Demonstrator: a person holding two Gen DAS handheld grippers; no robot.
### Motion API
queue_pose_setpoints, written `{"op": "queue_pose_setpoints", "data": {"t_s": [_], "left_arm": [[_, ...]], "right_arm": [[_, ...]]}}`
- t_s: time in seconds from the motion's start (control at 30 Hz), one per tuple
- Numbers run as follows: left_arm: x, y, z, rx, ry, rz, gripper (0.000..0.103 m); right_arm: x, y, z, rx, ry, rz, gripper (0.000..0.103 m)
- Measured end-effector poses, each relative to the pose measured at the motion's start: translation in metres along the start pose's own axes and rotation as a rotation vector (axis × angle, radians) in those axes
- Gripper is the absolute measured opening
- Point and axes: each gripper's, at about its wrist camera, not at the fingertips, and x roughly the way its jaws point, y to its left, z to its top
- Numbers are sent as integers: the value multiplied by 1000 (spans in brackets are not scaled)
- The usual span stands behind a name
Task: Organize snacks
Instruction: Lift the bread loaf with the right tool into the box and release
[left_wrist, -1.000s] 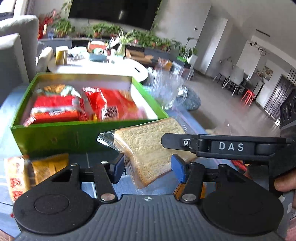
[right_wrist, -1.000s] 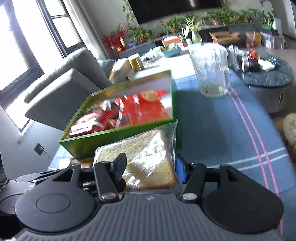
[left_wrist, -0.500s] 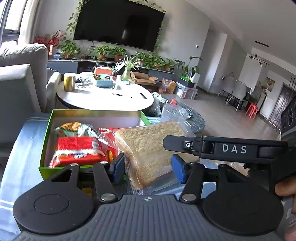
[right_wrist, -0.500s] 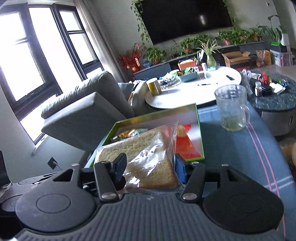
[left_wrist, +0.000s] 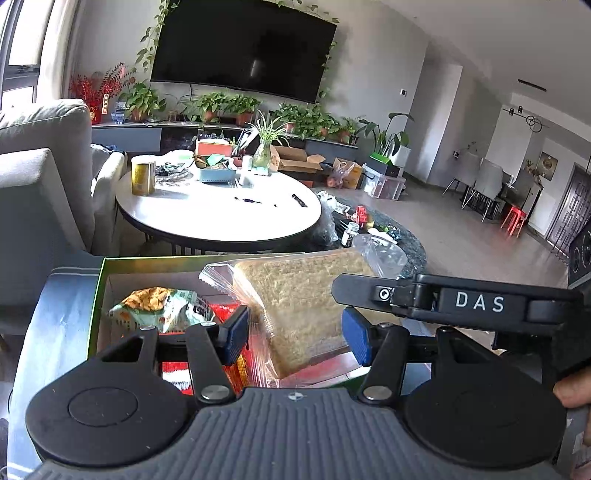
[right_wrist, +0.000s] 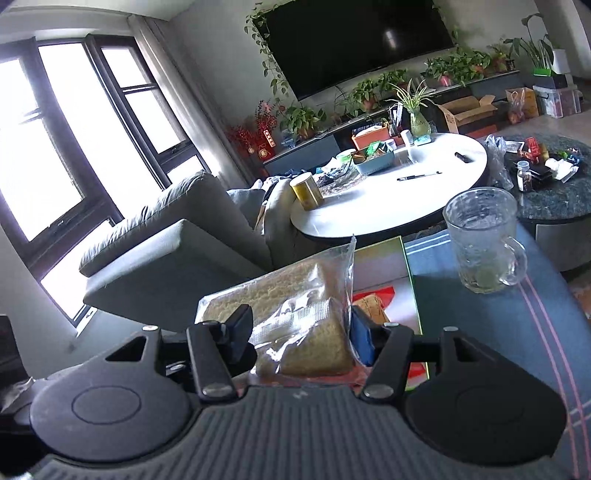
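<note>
A slice of bread in a clear wrapper (left_wrist: 303, 302) hangs above the open green box (left_wrist: 96, 295). My left gripper (left_wrist: 295, 338) is shut on its near end, blue pads against the wrapper on both sides. The right gripper (right_wrist: 301, 336) is shut on the same bread packet (right_wrist: 295, 314). One of its black fingers (left_wrist: 461, 301) reaches in from the right in the left wrist view. The box holds a green-and-white snack bag (left_wrist: 166, 306) and red packets (left_wrist: 225, 310). The bread hides part of the box (right_wrist: 410, 288).
A glass mug (right_wrist: 480, 240) stands on the blue striped cloth (right_wrist: 498, 332) right of the box. Behind are a round white table (left_wrist: 221, 218) with clutter and a grey sofa (left_wrist: 37, 177) at the left. A person's thumb (left_wrist: 570, 391) shows at the right edge.
Both grippers have risen together with the bread packet, carrying it from in front of the box to above its contents. The grips look unchanged.
</note>
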Motion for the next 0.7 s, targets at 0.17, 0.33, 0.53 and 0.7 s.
{"op": "queue_pose_setpoints", "data": {"t_s": [0.17, 0.33, 0.53, 0.7], "left_arm": [[19, 2, 4, 18, 12, 17, 52], [41, 8, 10, 24, 35, 29, 52], [72, 20, 14, 0, 79, 27, 53], [99, 29, 15, 2, 102, 30, 53]], "right_arm": [[12, -6, 6, 13, 8, -5, 36], [28, -15, 11, 25, 22, -15, 37], [53, -23, 17, 39, 51, -38, 37], [73, -35, 19, 64, 74, -53, 37]]}}
